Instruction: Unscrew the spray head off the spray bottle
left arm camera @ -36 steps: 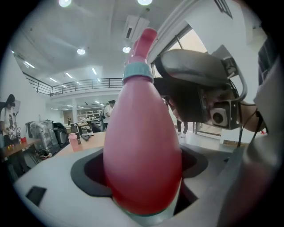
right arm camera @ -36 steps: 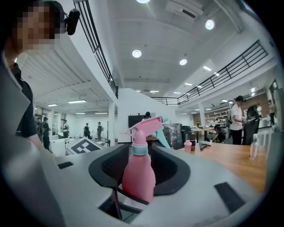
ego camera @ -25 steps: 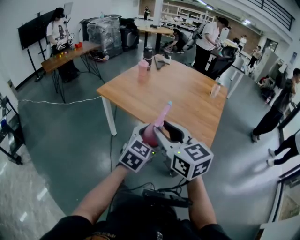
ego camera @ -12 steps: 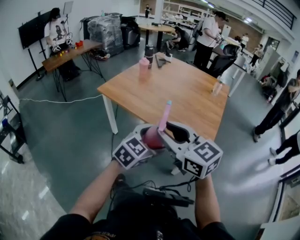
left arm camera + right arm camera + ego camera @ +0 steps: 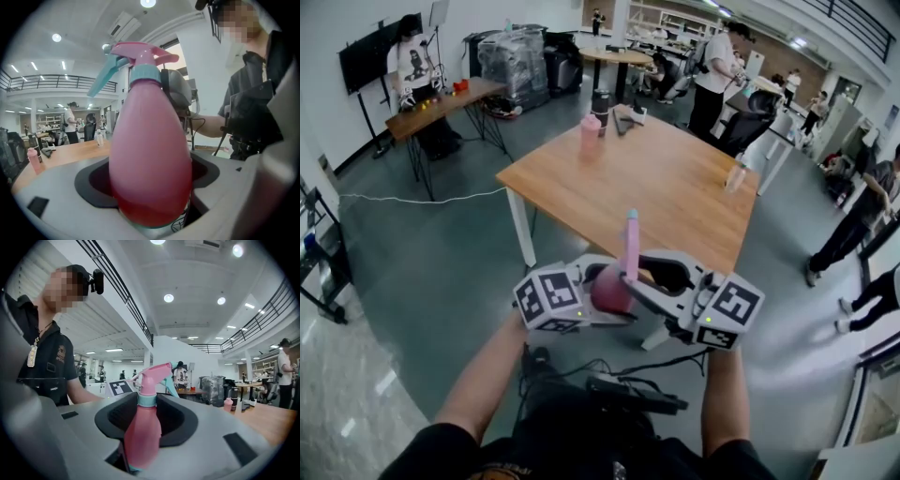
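I hold a pink spray bottle (image 5: 609,289) in the air between both grippers, in front of the person's body. Its pink and teal spray head (image 5: 631,242) points straight up. My left gripper (image 5: 602,302) is shut on the bottle's fat body (image 5: 150,159), which fills that view, with the spray head (image 5: 136,56) above it. My right gripper (image 5: 654,277) comes in from the right. In its view the bottle (image 5: 143,434) stands between its jaws, whose dark pads flank the teal collar (image 5: 146,400) and upper body under the spray head (image 5: 154,376).
A wooden table (image 5: 656,187) stands ahead, with a pink bottle (image 5: 590,136), a dark tumbler (image 5: 600,101) and a clear bottle (image 5: 732,173) on it. Cables and a power strip (image 5: 633,394) lie on the floor below. People stand at the right and far back.
The bottle has gone from leaning right to upright. Both grippers have turned, and their marker cubes have spread apart, the left one leftward and the right one rightward.
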`<state>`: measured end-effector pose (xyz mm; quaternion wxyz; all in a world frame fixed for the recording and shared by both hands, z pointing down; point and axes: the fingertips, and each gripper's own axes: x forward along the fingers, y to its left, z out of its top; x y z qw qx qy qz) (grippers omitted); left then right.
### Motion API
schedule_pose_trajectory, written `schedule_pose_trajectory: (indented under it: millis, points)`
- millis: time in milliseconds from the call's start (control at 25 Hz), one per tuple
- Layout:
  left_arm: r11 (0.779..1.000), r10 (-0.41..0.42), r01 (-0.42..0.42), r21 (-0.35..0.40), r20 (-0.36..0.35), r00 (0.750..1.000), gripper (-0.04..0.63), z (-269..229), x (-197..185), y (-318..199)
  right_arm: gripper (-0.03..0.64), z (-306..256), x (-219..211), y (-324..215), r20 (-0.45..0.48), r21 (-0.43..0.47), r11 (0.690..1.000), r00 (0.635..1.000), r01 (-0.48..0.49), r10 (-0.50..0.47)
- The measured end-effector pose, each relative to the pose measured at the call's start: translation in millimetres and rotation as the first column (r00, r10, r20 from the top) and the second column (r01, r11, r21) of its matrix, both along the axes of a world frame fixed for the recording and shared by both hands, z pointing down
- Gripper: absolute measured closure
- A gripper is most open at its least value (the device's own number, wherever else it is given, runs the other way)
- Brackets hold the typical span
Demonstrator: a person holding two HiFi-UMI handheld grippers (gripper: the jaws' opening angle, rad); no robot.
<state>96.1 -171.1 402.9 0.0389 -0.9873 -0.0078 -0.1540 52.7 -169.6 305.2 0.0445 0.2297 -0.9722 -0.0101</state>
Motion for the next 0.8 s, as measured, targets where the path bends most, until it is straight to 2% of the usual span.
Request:
schedule_pose_trajectory:
  millis: [120, 240, 440, 520, 640, 800]
  points:
    - [0.998, 0.057, -0.057, -0.007, -0.014, 0.998, 0.17, -3.1, -1.3, 8.8, 0.477, -1.9, -1.5, 6.1, 0.014, 0.011, 0.998, 0.998, 0.062, -0.062]
    - [0.999, 0.039, -0.04, -0.006, -0.018, 0.999, 0.17, -1.5, -1.3, 5.6, 0.476, -0.7, -0.8, 3.9, 0.019, 0.013, 0.998, 0.998, 0.057, -0.057]
    - [0.997, -0.075, 0.075, -0.003, -0.025, 0.997, 0.17, 2.3, 0.0, -13.8, 0.471, 1.5, 2.1, -7.0, 0.019, 0.02, 0.999, 0.999, -0.037, 0.037]
    - [0.991, -0.13, 0.129, -0.022, -0.041, 0.991, 0.17, 2.8, -1.4, -23.0, 0.446, -0.7, 6.4, -10.1, 0.046, 0.012, 0.998, 0.997, -0.065, 0.064]
    - [0.973, -0.23, 0.229, -0.023, -0.051, 0.972, 0.17, 3.8, -5.1, -39.3, 0.431, -2.6, 14.4, -18.9, 0.067, -0.001, 0.988, 0.986, -0.152, 0.152]
    - [0.937, -0.35, 0.35, 0.014, -0.031, 0.936, 0.17, 7.0, -7.3, -57.3, 0.433, 1.4, 12.6, -30.6, 0.039, -0.018, 0.958, 0.957, -0.287, 0.287]
